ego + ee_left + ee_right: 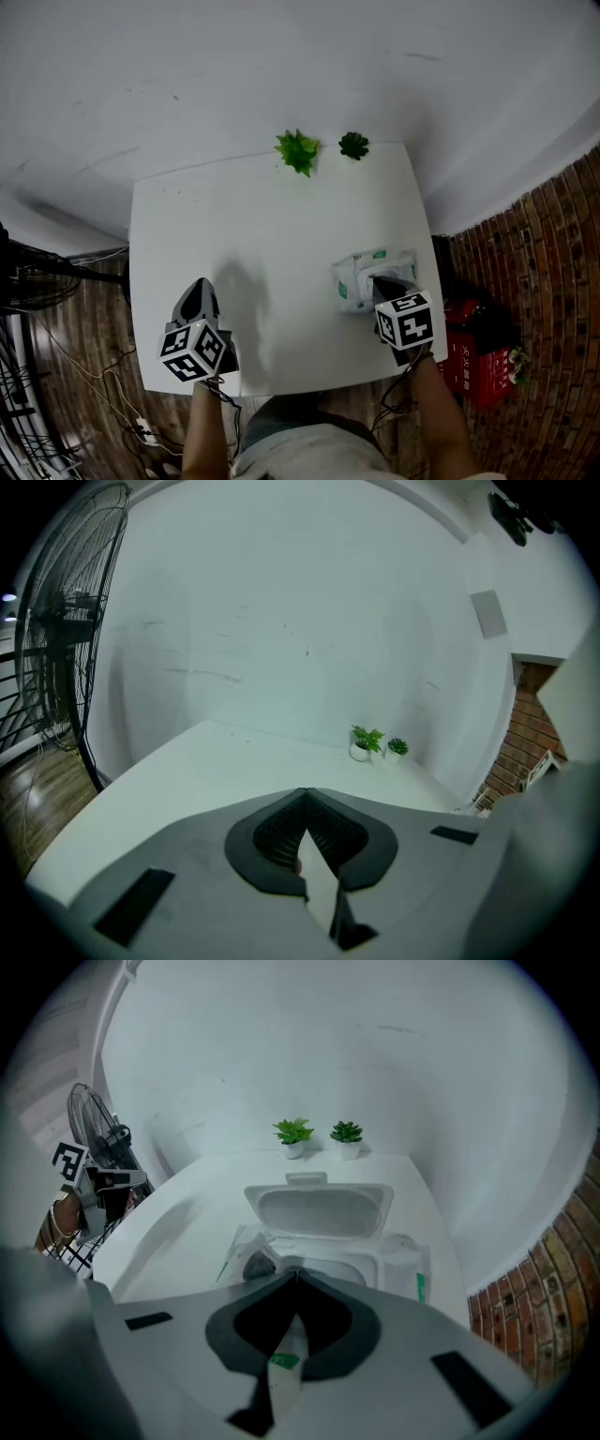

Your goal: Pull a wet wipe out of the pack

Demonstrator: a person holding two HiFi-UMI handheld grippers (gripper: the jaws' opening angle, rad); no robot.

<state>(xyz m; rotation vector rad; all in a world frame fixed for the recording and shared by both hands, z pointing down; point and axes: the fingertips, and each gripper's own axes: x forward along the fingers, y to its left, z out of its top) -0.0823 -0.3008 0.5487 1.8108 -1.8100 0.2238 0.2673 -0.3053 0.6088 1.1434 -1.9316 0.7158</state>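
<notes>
Wet wipe pack (349,281) sits low right in the head view, lid (319,1211) flipped open. Right gripper (295,1277) is pinched closed at its hole. Pull up slowly. Left gripper (305,791), closed and empty, could hold the pack down.

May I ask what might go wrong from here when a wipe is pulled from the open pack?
1. The left gripper sits far from the pack, so nothing holds it down; a pull by the right gripper may lift the whole pack.
2. The pack lies near the right edge of the table and could slide off.
</notes>
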